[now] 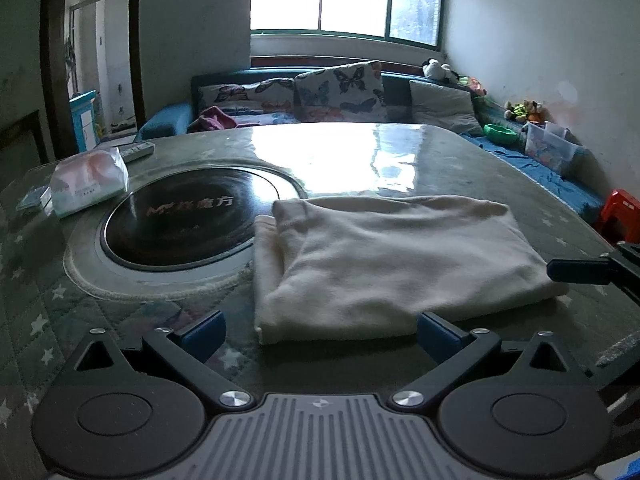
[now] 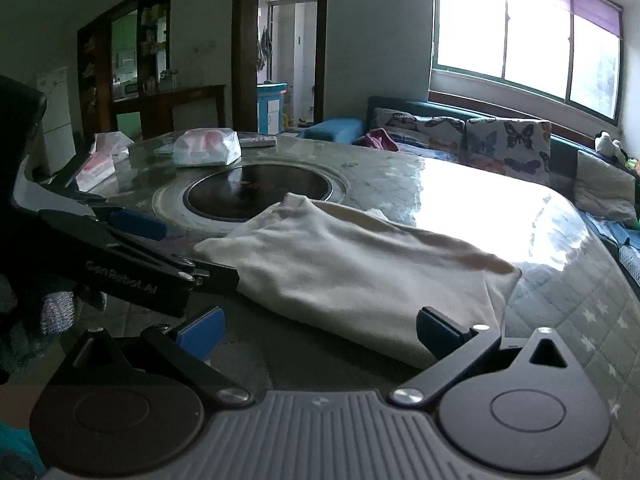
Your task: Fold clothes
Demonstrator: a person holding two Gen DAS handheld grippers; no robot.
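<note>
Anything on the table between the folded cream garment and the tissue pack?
Only the round dark cooktop set into the table lies between the cream garment and the tissue pack. The garment's far-left corner overlaps its rim. The left wrist view shows this best.

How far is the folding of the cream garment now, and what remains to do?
Mostly done: the cream garment lies folded into a compact layered rectangle on the table, partly over the dark round inset. Nothing is in hand: the left hand-held gripper and right hand-held gripper are both open, near its edge. Perhaps one final fold or tidying remains.
</note>
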